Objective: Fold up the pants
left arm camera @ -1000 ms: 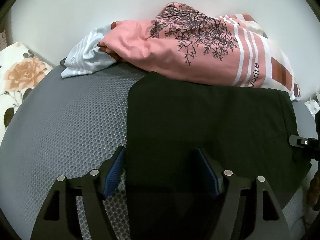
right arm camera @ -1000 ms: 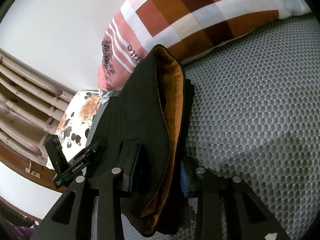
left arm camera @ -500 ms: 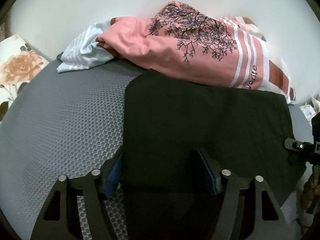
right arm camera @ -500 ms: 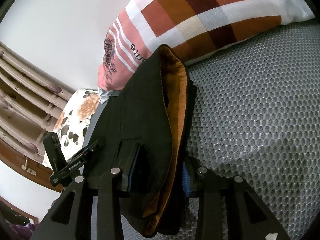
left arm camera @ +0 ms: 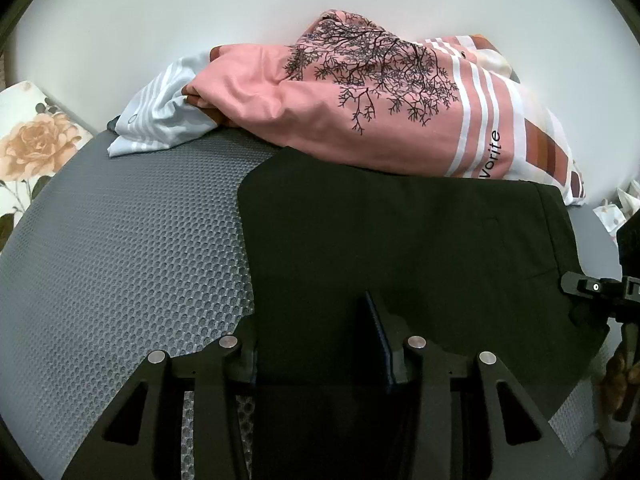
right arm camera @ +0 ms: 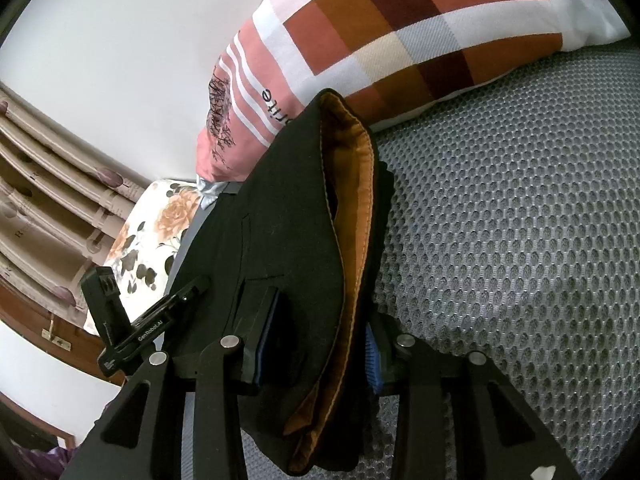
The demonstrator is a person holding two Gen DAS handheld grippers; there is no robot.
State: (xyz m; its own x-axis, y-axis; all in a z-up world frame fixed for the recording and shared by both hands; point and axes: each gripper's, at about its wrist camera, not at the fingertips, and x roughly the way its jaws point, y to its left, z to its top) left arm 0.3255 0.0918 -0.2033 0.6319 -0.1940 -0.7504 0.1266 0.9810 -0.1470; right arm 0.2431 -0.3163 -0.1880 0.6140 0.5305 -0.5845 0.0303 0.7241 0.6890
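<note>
Black pants (left arm camera: 400,248) lie folded flat on the grey mesh mattress (left arm camera: 128,264). My left gripper (left arm camera: 312,344) stands over their near left edge with the cloth between its jaws, which are closing. Its left finger (left arm camera: 246,354) sits at the edge of the cloth and its right pad (left arm camera: 378,340) stands on the fabric. In the right wrist view my right gripper (right arm camera: 324,344) is shut on the waistband of the pants (right arm camera: 296,240), lifted a little, with the orange lining (right arm camera: 356,216) showing. The right gripper (left arm camera: 592,286) also shows at the pants' right end in the left wrist view.
A pink tree-print bedcover (left arm camera: 360,108) and a white striped cloth (left arm camera: 160,120) lie heaped along the wall behind the pants. A checked pillow (right arm camera: 420,40) lies beyond the waistband. A floral pillow (left arm camera: 32,148) sits at the left, with curtains (right arm camera: 48,200) beyond it.
The left gripper's jaws have drawn closer together around the pants' near edge. The right gripper keeps its hold on the waistband and has not moved.
</note>
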